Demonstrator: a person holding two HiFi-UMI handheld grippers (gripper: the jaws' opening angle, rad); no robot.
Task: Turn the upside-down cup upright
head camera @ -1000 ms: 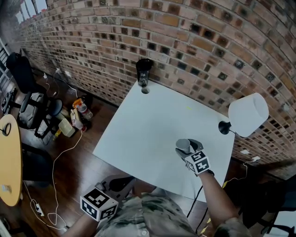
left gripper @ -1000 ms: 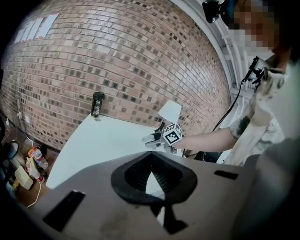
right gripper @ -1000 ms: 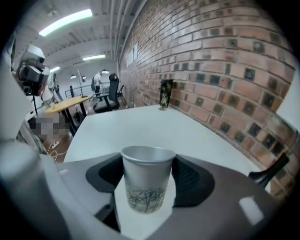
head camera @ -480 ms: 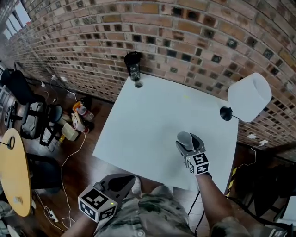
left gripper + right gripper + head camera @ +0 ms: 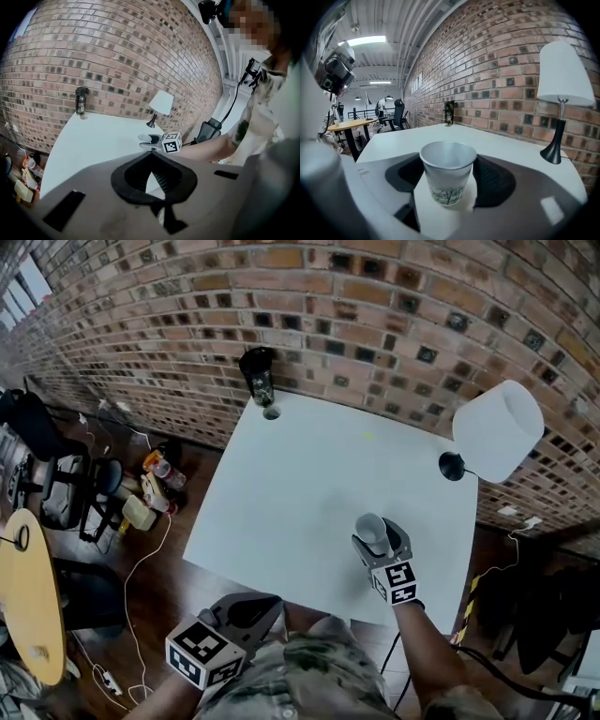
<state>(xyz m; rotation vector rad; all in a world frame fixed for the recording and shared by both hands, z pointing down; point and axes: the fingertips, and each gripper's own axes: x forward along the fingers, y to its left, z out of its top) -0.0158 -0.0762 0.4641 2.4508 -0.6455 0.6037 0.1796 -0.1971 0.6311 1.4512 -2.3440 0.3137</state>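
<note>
Beside the brick wall, at the near right of the white counter [image 5: 281, 474], the grey paper cup with a tree print [image 5: 447, 180] stood mouth-up, clasped by the right gripper's [image 5: 377, 542] fingers. Turning looked done; only release seemed left. The left gripper's [image 5: 152, 161] fingers were together, empty.

Ceiling strip lights [image 5: 368, 41] are casting even, fairly bright light over the white table [image 5: 309, 493], which is showing only faint shadows. Wide lenses are bending the brick wall [image 5: 375, 296] and darkening every corner; the nearest foreground is blurring.
</note>
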